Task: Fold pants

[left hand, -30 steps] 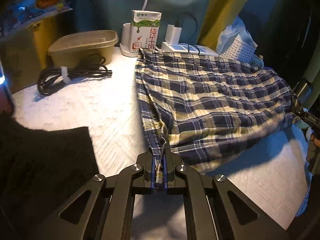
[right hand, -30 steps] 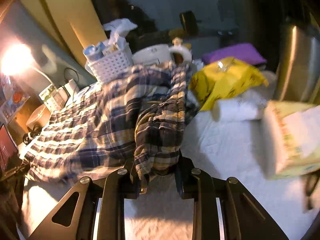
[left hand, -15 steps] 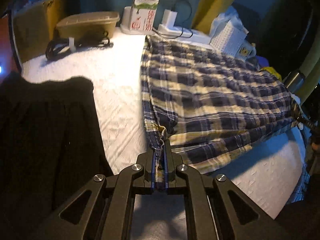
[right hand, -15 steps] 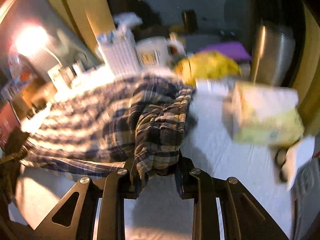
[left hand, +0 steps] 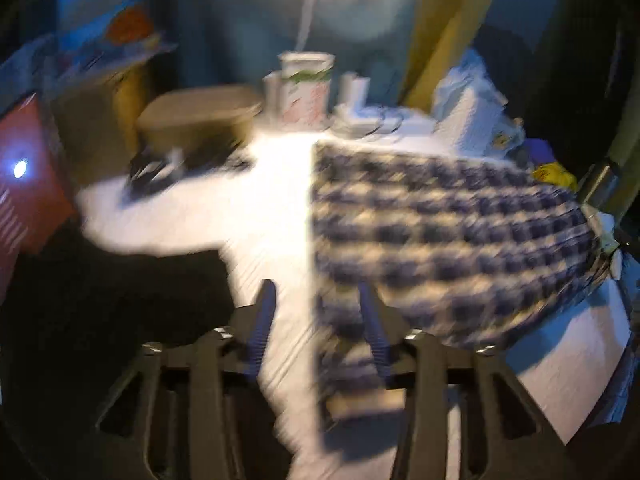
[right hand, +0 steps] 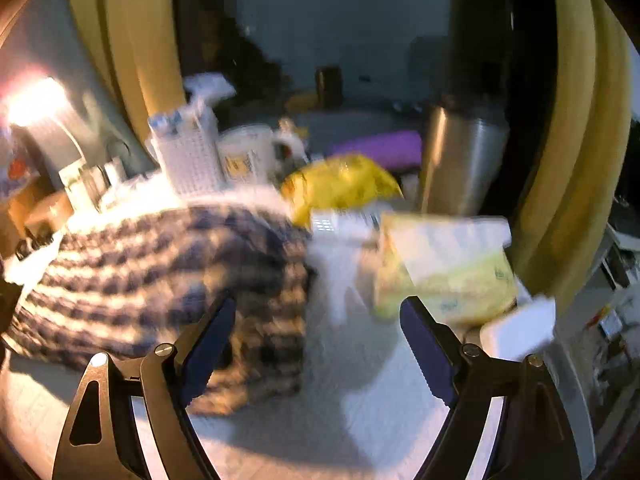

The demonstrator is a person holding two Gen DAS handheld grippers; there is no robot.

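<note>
On the white table [left hand: 272, 208], plaid pants [left hand: 440, 232] lie spread flat, blue-and-cream check, one folded slab, both frames motion-blurred. Left gripper [left hand: 316, 320]: jaws opening, about half apart, the pants' near corner edge between them with a gap to the left pad; right pad contact unclear through blur. Right gripper [right hand: 316, 332]: jaws opening, wide apart, pants' bunched end [right hand: 260, 312] just inside the left pad, nothing clamped.

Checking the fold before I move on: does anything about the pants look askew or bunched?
Both views are blurred, but the plaid pants lie mostly flat; only the corner by the right gripper looks humped. Both grippers' jaws are opening, pressing nothing.
</note>
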